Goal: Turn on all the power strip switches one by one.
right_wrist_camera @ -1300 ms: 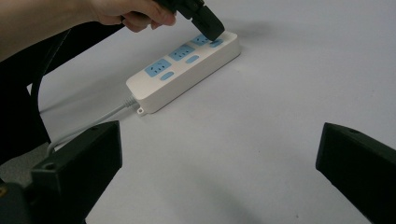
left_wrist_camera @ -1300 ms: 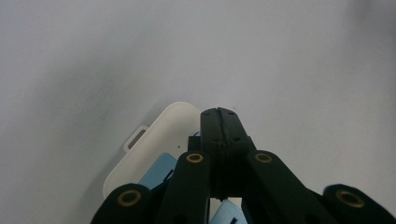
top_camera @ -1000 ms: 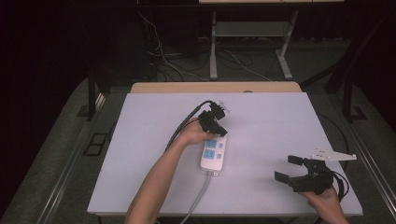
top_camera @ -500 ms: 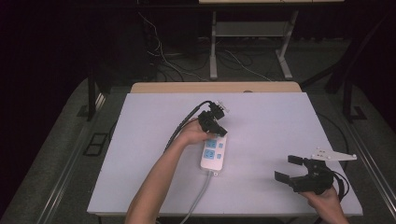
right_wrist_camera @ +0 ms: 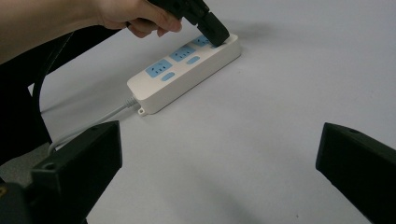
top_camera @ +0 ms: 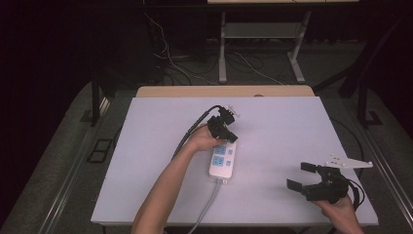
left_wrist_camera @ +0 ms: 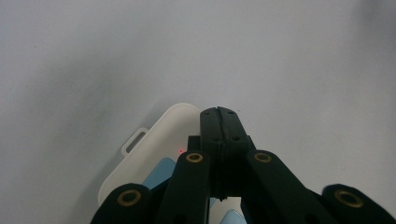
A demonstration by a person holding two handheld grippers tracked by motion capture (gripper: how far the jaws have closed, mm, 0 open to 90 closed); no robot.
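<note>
On the left side of the white table (top_camera: 146, 146) I see my left arm reaching in. My left gripper (top_camera: 228, 132) has its two black jaws pressed tight together, with nothing between them. Its tip sits down on the far end of the white power strip (top_camera: 223, 161), and in the right gripper view it looks like it is touching the top there. In the left gripper view a tiny red light (left_wrist_camera: 180, 151) glows on the strip beside the closed jaws.

The power strip lies near the middle of the table, with blue sockets on top. Its grey cord (top_camera: 207, 204) runs back toward me, off the near edge.

Far to the right, near the table's near corner, my right gripper (top_camera: 304, 176) has its jaws spread wide and holds nothing. It is well apart from the strip.
</note>
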